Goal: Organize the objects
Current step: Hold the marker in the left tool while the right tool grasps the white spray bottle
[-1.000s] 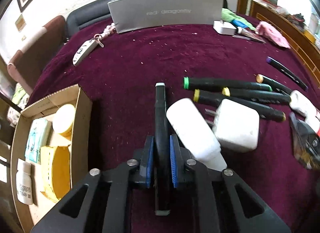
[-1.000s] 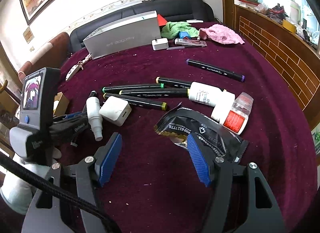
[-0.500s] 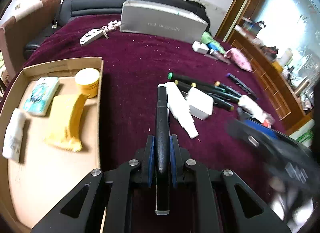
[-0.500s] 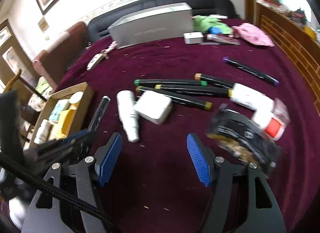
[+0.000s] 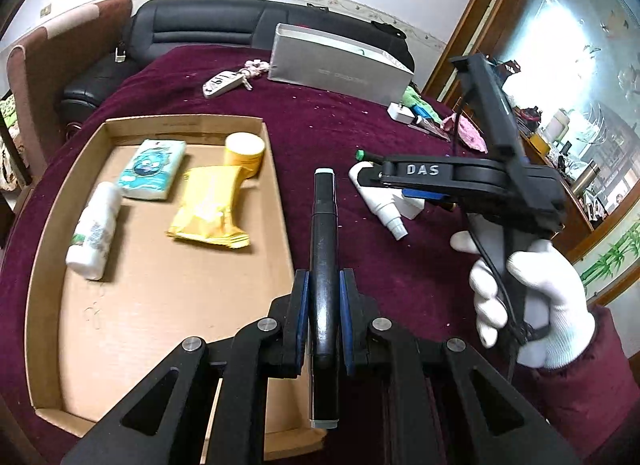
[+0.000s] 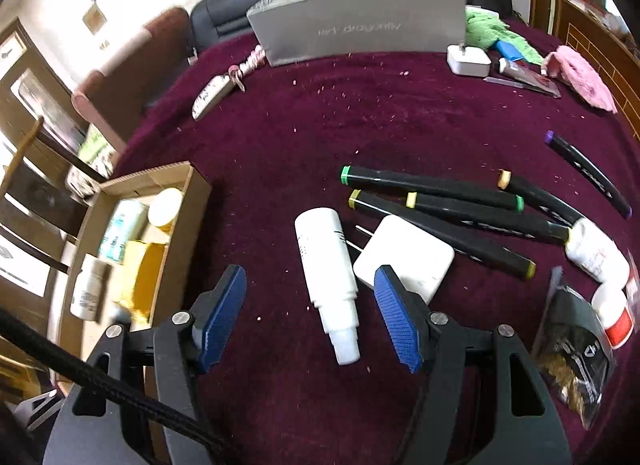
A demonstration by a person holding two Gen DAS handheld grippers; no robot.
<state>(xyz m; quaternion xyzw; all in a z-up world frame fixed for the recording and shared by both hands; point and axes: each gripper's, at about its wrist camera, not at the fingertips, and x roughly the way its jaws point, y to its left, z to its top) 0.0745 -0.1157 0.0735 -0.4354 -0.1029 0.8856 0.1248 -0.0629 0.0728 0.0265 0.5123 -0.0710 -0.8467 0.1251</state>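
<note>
Cardboard tray (image 5: 48,265) at 9 o'clock holds four items; left gripper (image 5: 323,297) clamps a marker (image 5: 325,225); right gripper (image 6: 310,305), jaws apart, straddles the spray bottle (image 6: 326,269); markers (image 6: 440,193) remain.

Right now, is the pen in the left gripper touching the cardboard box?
Cannot tell. The left wrist view shows the left gripper shut on the pen, which overlaps the box's right edge; whether it touches or hangs above isn't visible.

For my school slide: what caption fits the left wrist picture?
Left tongs carry a black marker beside the cardboard tray.
</note>
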